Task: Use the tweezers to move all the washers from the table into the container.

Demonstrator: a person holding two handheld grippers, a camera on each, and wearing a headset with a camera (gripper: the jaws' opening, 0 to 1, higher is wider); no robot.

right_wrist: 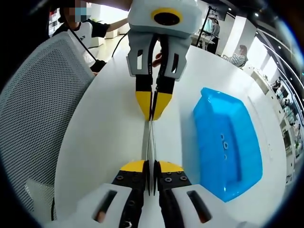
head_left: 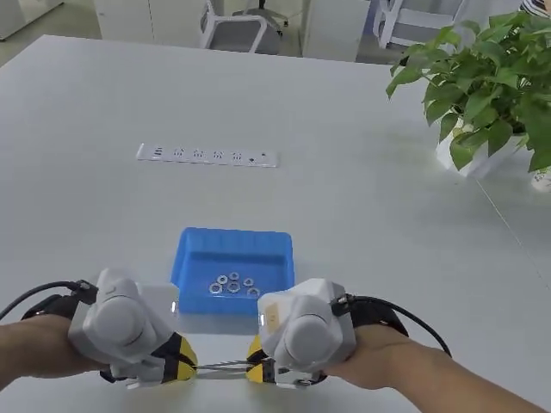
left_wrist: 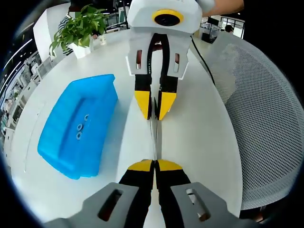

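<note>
Pinching the tweezers (head_left: 222,367) end to end, left gripper (head_left: 183,365) & right gripper (head_left: 256,367) both clamp narrow on them, nr table (head_left: 344,215) edge; washers (head_left: 233,285) lie inside blue container (head_left: 232,239) just beyond.

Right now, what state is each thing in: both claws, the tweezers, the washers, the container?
left claw: shut on one end of the tweezers
right claw: shut on the other end of the tweezers
tweezers: held between the two claws, arms pressed together
washers: lying loose in the container
container: upright, open-topped, washers on its floor
</note>
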